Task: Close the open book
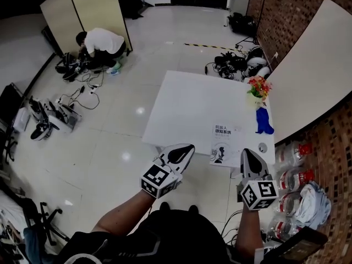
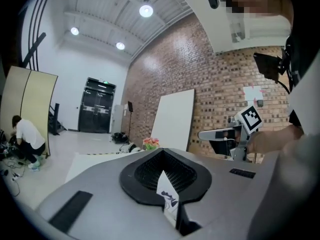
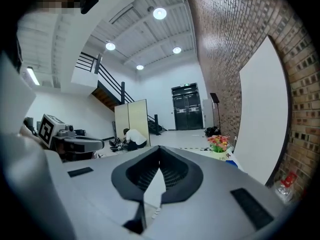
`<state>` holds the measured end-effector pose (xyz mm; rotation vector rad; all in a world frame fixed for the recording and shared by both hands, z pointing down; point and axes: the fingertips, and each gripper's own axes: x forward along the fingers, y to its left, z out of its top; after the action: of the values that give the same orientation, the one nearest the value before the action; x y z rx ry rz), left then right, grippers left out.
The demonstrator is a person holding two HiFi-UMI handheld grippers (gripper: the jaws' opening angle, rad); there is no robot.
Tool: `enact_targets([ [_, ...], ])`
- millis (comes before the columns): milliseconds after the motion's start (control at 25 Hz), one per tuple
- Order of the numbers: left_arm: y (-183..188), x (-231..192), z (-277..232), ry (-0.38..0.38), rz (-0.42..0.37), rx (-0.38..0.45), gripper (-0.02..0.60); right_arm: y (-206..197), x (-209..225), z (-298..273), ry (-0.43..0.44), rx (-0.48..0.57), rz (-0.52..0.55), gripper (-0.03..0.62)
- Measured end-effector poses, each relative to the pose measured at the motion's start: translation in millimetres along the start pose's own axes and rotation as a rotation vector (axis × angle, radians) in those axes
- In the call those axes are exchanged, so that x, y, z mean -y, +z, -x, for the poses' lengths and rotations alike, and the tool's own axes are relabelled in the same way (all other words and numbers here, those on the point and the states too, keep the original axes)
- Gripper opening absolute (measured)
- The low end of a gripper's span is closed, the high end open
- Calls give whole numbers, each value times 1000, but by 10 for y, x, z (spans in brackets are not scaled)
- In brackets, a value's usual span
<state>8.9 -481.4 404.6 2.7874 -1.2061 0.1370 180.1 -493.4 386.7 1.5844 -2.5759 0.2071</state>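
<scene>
A closed book lies cover-up at the near edge of a white table. Its pale cover carries dark printed characters and a small chess-piece figure. The person's two hand-held grippers hover on either side of it in the head view. The left gripper sits just off the table's near-left corner, and the right gripper is close beside the book's right edge. Each gripper has its jaws pressed together, with nothing pinched between them. Both gripper views look out almost level across the room, and a sliver of the book's cover shows through the slit below the left one's pads. Farther along the table's right side stand a small pot of flowers and a blue object. Plastic water bottles line the floor to the right, below a brick wall against which a large white board leans. Across the glossy floor, a person in a white shirt crouches over cables beside a beige folding screen.
</scene>
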Motion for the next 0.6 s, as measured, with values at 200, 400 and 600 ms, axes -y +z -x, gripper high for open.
enact_targets([
  [200, 101, 166, 107, 21, 10, 14, -3, 61, -81, 126, 49, 15, 19, 0],
  [400, 115, 212, 221, 94, 33, 7, -3, 61, -156, 262, 108, 27, 24, 0],
  [600, 187, 314, 473, 135, 57, 62, -3, 80, -349, 390, 172, 41, 48, 0],
])
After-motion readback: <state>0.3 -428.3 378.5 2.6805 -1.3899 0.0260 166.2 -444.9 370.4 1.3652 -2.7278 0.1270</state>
